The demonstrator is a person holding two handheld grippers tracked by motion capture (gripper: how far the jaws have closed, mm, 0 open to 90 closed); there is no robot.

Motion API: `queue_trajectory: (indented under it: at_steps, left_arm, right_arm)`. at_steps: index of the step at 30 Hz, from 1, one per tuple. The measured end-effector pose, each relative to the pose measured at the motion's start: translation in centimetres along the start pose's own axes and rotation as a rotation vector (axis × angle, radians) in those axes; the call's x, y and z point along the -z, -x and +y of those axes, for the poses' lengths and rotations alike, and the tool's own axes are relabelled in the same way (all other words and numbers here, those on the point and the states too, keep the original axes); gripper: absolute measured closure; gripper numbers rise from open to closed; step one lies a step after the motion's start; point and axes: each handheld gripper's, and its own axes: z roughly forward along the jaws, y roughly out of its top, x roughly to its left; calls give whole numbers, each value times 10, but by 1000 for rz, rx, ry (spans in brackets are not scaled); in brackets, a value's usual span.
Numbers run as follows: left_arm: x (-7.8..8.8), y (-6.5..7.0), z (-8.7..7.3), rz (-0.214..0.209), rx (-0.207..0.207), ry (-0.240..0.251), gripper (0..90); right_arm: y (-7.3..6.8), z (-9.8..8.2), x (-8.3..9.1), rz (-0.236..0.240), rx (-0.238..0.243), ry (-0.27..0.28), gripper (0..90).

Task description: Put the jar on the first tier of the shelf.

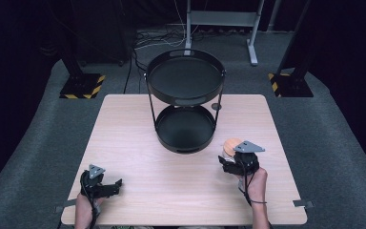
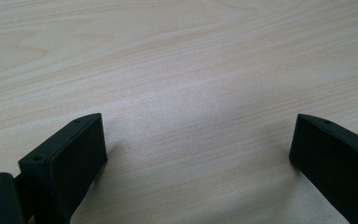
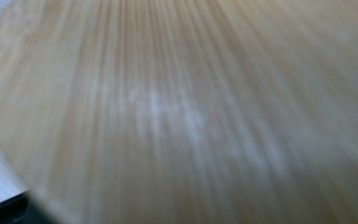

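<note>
In the high view, a square table (image 1: pixel 171 191) with a light wooden top stands in the middle of the frame. Its surface is pale, with fine grain lines, and it is mostly bare. Around it, the floor (image 1: pixel 333 157) is covered by a grey carpet, and the rest of the room is very dark. At the top centre of the frame stands a grey metal frame (image 1: pixel 221 21), with some cables (image 1: pixel 157 40) lying on the floor beside it. In the upper left and the upper right there is one black base with yellow and black stripes (image 1: pixel 82 86) on each side.

On the far half of the table stands a black two-level round tray stand (image 1: pixel 185 102). Both of its trays look empty.

The right gripper (image 1: pixel 228 155) is in the lower right part of the frame, near the right edge of the table. It is clenched on a jar with a round wooden lid (image 1: pixel 230 145), which stands just to the lower right of the tray stand and apart from it. In the right gripper view the wooden lid is very close to the camera and blurred, and a small strip of the table shows at the lower left edge.

The left gripper (image 1: pixel 116 183) rests in the lower left part of the high view, low over the table top. In the left gripper view its two black jaws stand wide apart, released, and between them is just the pale wood.
</note>
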Motion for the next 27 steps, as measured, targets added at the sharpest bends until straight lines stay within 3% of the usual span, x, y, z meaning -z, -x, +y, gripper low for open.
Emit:
queue_trajectory:
  at_steps: [27]
  left_arm:
    - [0,0,0,0,1,1,36]
  right_arm:
    - [-1,14,-12,31,12,11,257]
